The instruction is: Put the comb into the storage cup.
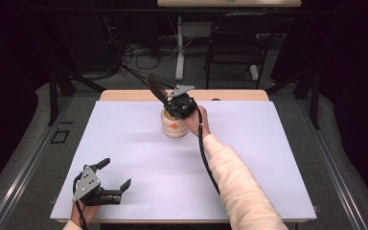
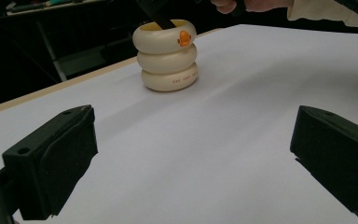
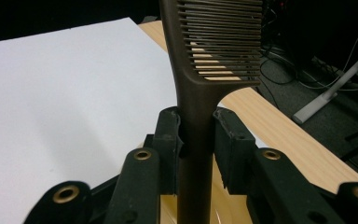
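Two grippers are at work over a white sheet (image 1: 124,139) that covers most of a wooden table (image 1: 124,95). The right gripper (image 1: 178,106) is at the far middle of the sheet, held above a cream holder (image 1: 174,127) shaped like three stacked rings with a small orange mark on its front. Its jaws are clenched on the handle of a dark brown comb (image 3: 200,84); in the right gripper view the handle runs straight up between the two black pads (image 3: 170,140), which press on it from both sides just below where the teeth begin. The toothed end sticks out past the fingertips, pointing up and toward the far left in the high view, while the lower end of the handle goes down into the open top of the holder. In the left gripper view the comb (image 2: 161,18) shows as a dark strip leaning in the holder (image 2: 168,56).

The left gripper (image 1: 114,178) rests at the near left corner of the sheet, well apart from the holder. Its jaws stand wide and released, with bare sheet between them.
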The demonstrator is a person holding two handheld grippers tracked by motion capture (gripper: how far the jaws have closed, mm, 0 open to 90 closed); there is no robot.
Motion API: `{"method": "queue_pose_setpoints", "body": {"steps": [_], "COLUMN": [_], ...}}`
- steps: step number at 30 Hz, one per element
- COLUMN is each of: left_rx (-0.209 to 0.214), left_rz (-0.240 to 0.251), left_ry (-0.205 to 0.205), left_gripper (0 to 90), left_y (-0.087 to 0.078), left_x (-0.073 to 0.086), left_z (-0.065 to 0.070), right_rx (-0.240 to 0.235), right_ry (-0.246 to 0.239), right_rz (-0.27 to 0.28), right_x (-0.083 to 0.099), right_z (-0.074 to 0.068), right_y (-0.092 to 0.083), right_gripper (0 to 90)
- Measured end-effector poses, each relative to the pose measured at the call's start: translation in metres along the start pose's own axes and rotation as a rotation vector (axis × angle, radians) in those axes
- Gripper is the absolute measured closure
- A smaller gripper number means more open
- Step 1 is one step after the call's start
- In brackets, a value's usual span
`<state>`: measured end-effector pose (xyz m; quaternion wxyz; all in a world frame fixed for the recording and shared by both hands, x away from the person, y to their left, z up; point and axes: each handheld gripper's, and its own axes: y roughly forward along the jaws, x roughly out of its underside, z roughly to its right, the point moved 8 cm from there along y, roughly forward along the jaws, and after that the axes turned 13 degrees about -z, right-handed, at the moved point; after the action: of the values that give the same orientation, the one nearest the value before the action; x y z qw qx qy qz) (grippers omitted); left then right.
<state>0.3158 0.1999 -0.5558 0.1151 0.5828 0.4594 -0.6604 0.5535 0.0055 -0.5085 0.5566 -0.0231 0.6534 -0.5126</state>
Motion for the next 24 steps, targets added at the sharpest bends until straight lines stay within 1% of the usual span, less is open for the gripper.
{"method": "queue_pose_setpoints", "body": {"steps": [2,4,8,12,16,18,20,23,24], "left_rx": [-0.001,-0.001,0.0,-0.001,0.001,0.0,0.0,0.0,0.001], "left_rz": [-0.002,-0.001,0.001,-0.001,0.001,0.001,0.0,0.0,0.0], "left_ry": [0.0,0.0,-0.002,-0.001,-0.001,-0.001,-0.001,0.0,0.001], "left_gripper": [0.2,0.3,0.3,0.3,0.3,0.3,0.3,0.3,0.3], "left_y": [0.0,0.0,0.0,0.0,0.0,0.0,0.0,0.0,0.0], "left_x": [0.0,0.0,0.0,0.0,0.0,0.0,0.0,0.0,0.0], "left_z": [0.0,0.0,0.0,0.0,0.0,0.0,0.0,0.0,0.0], "right_rx": [0.005,0.004,0.0,-0.005,-0.003,-0.003,-0.004,-0.002,-0.008], "right_ry": [-0.005,0.001,-0.005,0.0,-0.01,-0.007,-0.002,0.014,0.009], "right_rz": [-0.006,-0.008,-0.024,-0.048,-0.068,-0.075,-0.077,-0.079,-0.078], "right_x": [0.001,0.002,0.005,0.008,0.011,0.013,0.013,0.012,0.011], "right_z": [0.0,0.0,-0.001,-0.002,-0.003,-0.004,-0.004,-0.003,-0.003], "right_y": [0.002,0.005,0.009,0.013,0.015,0.015,0.013,0.008,0.006], "right_gripper": [71.6,71.6,71.6,71.4,71.2,70.4,65.3,53.8,51.4]}}
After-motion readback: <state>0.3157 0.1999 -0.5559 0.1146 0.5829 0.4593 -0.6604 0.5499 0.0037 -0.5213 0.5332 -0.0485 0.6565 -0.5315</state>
